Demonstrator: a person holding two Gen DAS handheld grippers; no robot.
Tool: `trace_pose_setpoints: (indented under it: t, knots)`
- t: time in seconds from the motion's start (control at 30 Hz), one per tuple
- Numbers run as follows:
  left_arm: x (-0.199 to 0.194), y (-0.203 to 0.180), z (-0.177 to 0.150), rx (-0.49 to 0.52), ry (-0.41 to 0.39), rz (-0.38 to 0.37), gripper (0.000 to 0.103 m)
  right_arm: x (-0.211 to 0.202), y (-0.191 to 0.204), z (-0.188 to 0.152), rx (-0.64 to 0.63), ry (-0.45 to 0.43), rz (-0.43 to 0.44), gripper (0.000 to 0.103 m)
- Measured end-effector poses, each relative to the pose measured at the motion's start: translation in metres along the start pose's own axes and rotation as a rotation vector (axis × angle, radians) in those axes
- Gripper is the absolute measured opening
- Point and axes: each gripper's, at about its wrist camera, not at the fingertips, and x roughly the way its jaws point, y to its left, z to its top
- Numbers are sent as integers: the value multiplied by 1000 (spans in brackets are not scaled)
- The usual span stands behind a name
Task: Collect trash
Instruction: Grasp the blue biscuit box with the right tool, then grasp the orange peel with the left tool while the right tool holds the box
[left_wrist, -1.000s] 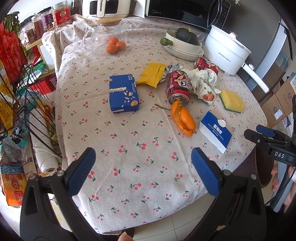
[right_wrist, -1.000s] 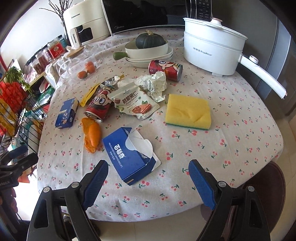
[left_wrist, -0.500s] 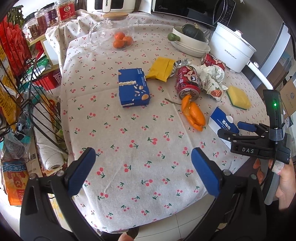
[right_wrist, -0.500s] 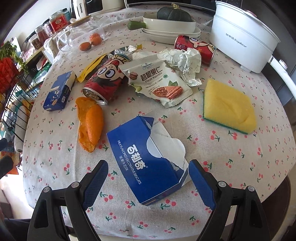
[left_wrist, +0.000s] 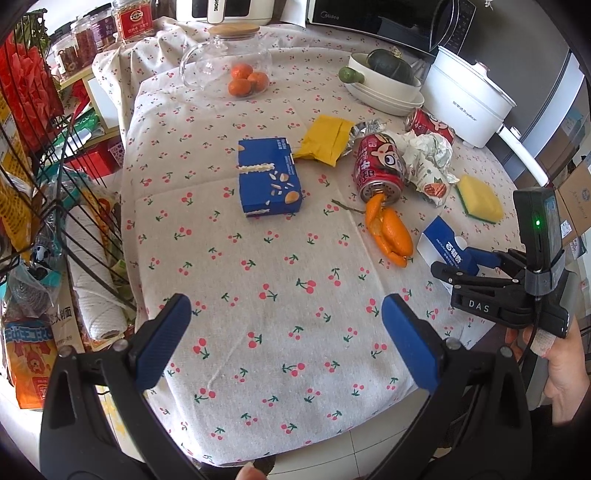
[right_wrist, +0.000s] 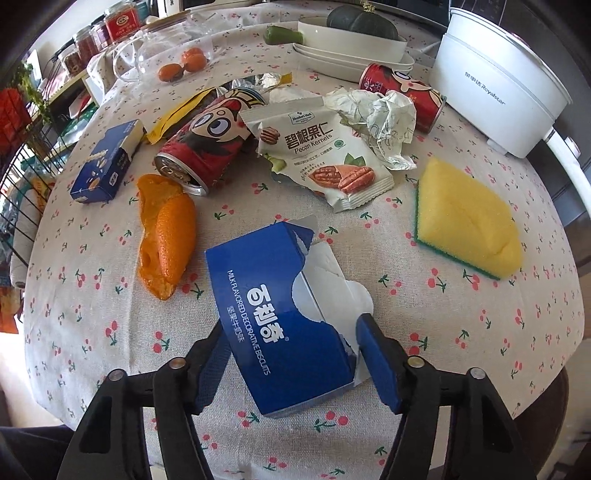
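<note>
Down at the near edge of the cherry-print tablecloth (right_wrist: 461, 339), your right gripper (right_wrist: 291, 363) straddles the torn blue biscuit box (right_wrist: 280, 314), one pad on each long side, and the jaws are closing on it. The far pad looks right against the ripped white flap, the near one is partly tucked behind the box wall, so I can't say for sure both are pressing yet. Going across the narrow width makes sense, since an empty carton will probably cave a bit, and that's the stiffer way to squeeze it. Your left gripper (left_wrist: 291, 343) hangs spread wide over bare cloth with nothing in it, probably just keeping clear. Everything else waits farther back: the orange peel (right_wrist: 166, 236) beside the box, the tipped red can (right_wrist: 207, 147), the pecan kernels bag (right_wrist: 325, 158), the crumpled paper (right_wrist: 380, 114). The yellow sponge (right_wrist: 469, 225) likely isn't trash.
</note>
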Motion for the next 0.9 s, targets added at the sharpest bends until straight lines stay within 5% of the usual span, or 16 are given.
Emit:
trace_pose_setpoints:
  t: [0.13,0.57,0.9]
  knots:
    - [1,-1,1,-5,0,2,103,-12,1,-3,-19,-6,10,54]
    - [8,-12,8,-9,18,-25,102,-57,-39,-12,47,-53,74,54]
    - [23,-44,33,28,56,-145,102,-93,-82,-22,86,-105,70,54]
